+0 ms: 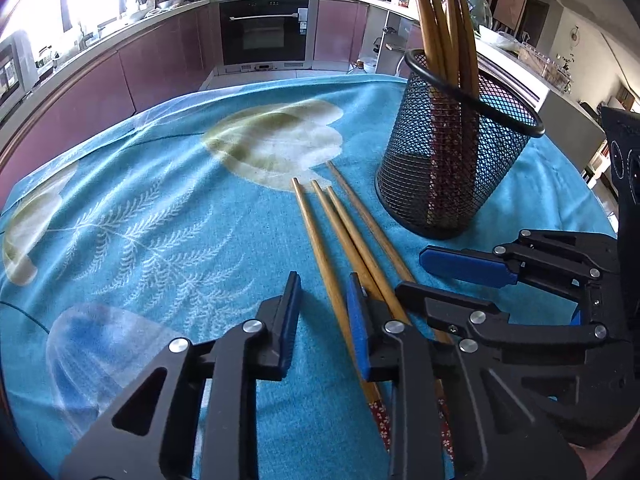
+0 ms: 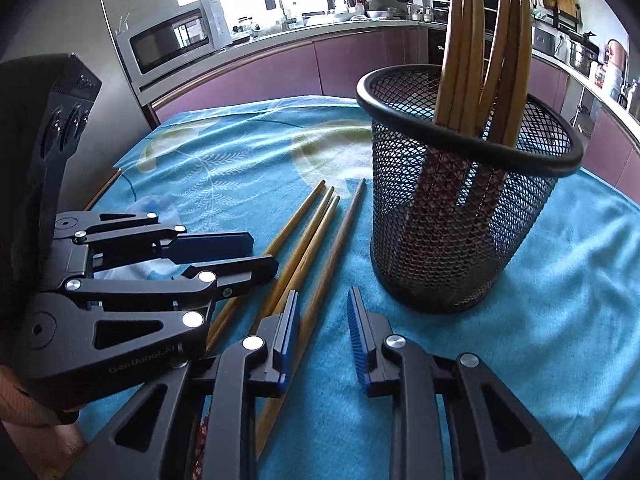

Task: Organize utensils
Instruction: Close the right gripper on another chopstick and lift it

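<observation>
A blue flowery cloth (image 1: pixel 140 208) covers the kitchen table, four loose wooden chopsticks (image 1: pixel 340 236) lie at seven o'clock of the black mesh cup (image 1: pixel 452 168), and both left claw (image 1: pixel 324 300) and right claw (image 2: pixel 323 320) stand unclenched around one stick each.

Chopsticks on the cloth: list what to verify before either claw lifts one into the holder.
1. Left claw straddles one stick: ok, the leftmost chopstick lies between its fingers.
2. Left claw's grip: not ok, a gap shows beside the stick.
3. Right claw straddles one stick: ok, the rightmost chopstick lies between its fingers.
4. Right claw's grip: not ok, its pads are not closed on the stick.
5. Mesh holder upright, with room inside: ok.
6. Claws clear of each other: cannot tell, they sit very close.
</observation>
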The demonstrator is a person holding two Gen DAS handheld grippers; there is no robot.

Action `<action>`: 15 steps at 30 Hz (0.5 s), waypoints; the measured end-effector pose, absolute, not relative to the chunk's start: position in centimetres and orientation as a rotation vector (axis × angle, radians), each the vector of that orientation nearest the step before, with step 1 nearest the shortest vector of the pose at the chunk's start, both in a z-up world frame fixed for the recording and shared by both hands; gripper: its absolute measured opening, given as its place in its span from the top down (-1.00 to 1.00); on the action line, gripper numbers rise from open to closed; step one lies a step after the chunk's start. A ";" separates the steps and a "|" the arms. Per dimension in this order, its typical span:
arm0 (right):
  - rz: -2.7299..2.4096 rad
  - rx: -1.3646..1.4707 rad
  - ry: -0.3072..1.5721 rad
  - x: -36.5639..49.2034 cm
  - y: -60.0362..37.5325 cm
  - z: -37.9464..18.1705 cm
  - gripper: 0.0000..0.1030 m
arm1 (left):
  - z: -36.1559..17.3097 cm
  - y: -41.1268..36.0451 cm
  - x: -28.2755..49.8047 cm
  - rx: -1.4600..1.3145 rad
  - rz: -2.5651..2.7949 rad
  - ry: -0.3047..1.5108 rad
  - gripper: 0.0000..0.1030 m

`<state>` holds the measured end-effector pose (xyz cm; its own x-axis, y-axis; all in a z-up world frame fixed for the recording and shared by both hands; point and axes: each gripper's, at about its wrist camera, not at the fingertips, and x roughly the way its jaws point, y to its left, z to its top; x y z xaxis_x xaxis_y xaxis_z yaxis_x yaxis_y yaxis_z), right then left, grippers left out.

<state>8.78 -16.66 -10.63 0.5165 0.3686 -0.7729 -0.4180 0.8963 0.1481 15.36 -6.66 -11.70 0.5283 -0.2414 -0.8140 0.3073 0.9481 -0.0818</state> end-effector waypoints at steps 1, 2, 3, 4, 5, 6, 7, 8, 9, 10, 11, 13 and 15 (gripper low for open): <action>0.470 -0.055 0.914 8.8 -16.7 -10.6 0.61 | -11.7 -6.7 15.4 0.073 -0.325 0.959 0.57; 0.469 -0.051 0.914 8.9 -16.8 -10.6 0.67 | -11.7 -6.7 15.4 0.071 -0.324 0.959 0.60; 0.471 -0.043 0.917 8.9 -16.9 -10.6 0.72 | -11.7 -6.7 15.4 0.067 -0.323 0.959 0.64; 0.476 -0.032 0.920 8.9 -16.9 -10.6 0.78 | -11.7 -6.7 15.4 0.062 -0.322 0.960 0.68; 0.478 -0.022 0.922 9.0 -16.9 -10.6 0.81 | -11.7 -6.7 15.5 0.054 -0.323 0.962 0.74; 0.480 -0.012 0.924 9.1 -17.0 -10.6 0.81 | -11.8 -6.6 15.5 0.049 -0.324 0.963 0.76; 0.480 -0.005 0.925 9.0 -17.1 -10.6 0.81 | -11.8 -6.6 15.5 0.045 -0.323 0.964 0.76; 0.481 0.006 0.927 9.1 -17.2 -10.6 0.81 | -11.8 -6.6 15.4 0.041 -0.323 0.964 0.76; 0.481 0.015 0.929 9.1 -17.2 -10.6 0.82 | -11.8 -6.6 15.4 0.038 -0.322 0.964 0.77; 0.481 0.019 0.930 9.0 -17.2 -10.6 0.83 | -11.8 -6.5 15.4 0.035 -0.321 0.965 0.77; 0.481 0.020 0.930 8.9 -17.3 -10.6 0.84 | -11.8 -6.5 15.3 0.032 -0.321 0.965 0.78; 0.486 0.026 0.932 8.8 -17.4 -10.6 0.86 | -11.8 -6.4 15.3 0.022 -0.321 0.967 0.80; 0.489 0.036 0.935 8.7 -17.6 -10.6 0.87 | -11.7 -6.3 15.2 0.015 -0.322 0.966 0.83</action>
<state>8.67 -17.56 -10.57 0.4933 0.4184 -0.7626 -0.3881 0.8905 0.2376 15.16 -6.29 -11.67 0.5245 -0.2629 -0.8098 0.2760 0.9523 -0.1304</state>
